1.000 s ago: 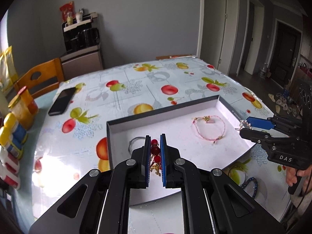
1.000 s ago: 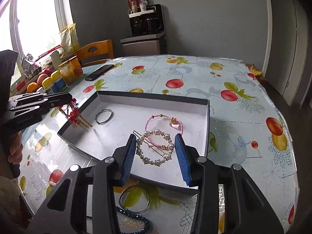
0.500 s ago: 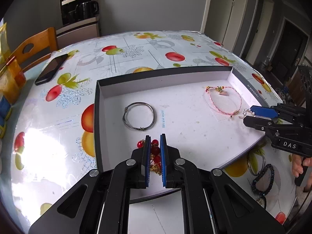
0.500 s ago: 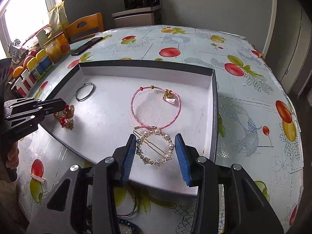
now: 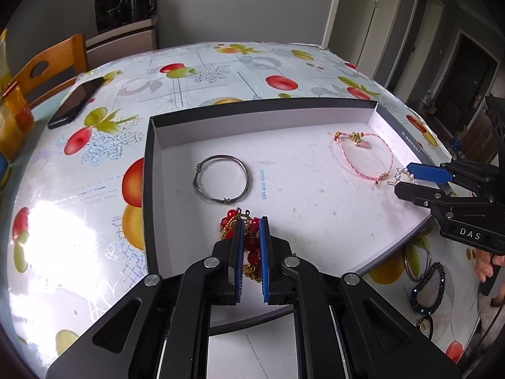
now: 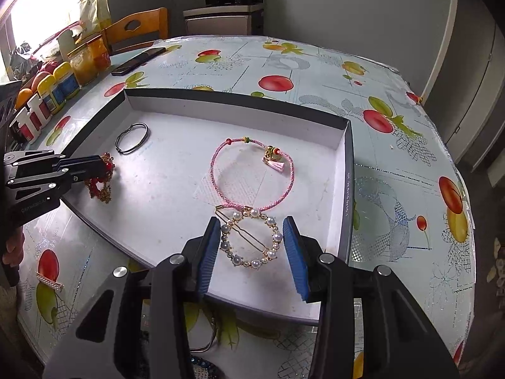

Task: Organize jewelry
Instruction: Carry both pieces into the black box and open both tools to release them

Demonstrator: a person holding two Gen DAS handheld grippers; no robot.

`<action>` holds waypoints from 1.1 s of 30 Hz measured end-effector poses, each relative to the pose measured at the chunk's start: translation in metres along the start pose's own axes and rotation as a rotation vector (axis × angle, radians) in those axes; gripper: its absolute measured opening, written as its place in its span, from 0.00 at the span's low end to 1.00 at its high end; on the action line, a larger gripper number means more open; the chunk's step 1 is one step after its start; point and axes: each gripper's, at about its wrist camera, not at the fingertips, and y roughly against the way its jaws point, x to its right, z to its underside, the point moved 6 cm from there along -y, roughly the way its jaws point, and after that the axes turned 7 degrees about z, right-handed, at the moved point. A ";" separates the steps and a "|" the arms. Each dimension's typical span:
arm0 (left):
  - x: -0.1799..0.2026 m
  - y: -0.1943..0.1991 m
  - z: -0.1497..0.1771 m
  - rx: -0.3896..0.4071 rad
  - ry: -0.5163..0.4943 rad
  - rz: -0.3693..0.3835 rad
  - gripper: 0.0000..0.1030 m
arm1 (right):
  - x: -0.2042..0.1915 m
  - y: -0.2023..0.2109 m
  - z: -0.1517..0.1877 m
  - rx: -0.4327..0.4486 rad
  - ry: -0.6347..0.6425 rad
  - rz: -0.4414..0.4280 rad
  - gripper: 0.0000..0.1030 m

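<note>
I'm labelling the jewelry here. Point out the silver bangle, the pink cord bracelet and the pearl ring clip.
silver bangle (image 5: pixel 221 178): left wrist view, near rim.
pink cord bracelet (image 6: pixel 252 175): right wrist view, left cord.
pearl ring clip (image 6: pixel 249 240): right wrist view, left pearls.

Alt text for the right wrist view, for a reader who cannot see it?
The right claw grips a pearl ring hairpin just above the white floor of a shallow box, beside a pink cord bracelet. At left, the left claw holds a red bead piece.

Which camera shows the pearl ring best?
The right wrist view: the whole pearl ring shows between the right gripper's blue pads, over the box floor. The left wrist view shows only a few pearls beside that gripper's tip.
</note>
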 end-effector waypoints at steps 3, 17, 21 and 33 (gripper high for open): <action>0.000 0.000 0.000 0.001 0.002 0.004 0.09 | -0.001 0.000 0.000 0.000 -0.001 0.001 0.40; 0.001 0.000 0.000 0.002 -0.009 0.000 0.10 | 0.000 -0.001 0.000 -0.002 -0.006 0.001 0.40; 0.001 0.000 0.000 0.001 -0.011 -0.002 0.10 | 0.000 -0.001 0.000 -0.002 -0.005 0.003 0.40; 0.002 0.000 0.000 0.001 -0.010 -0.002 0.10 | -0.003 0.001 -0.002 0.002 -0.002 -0.010 0.41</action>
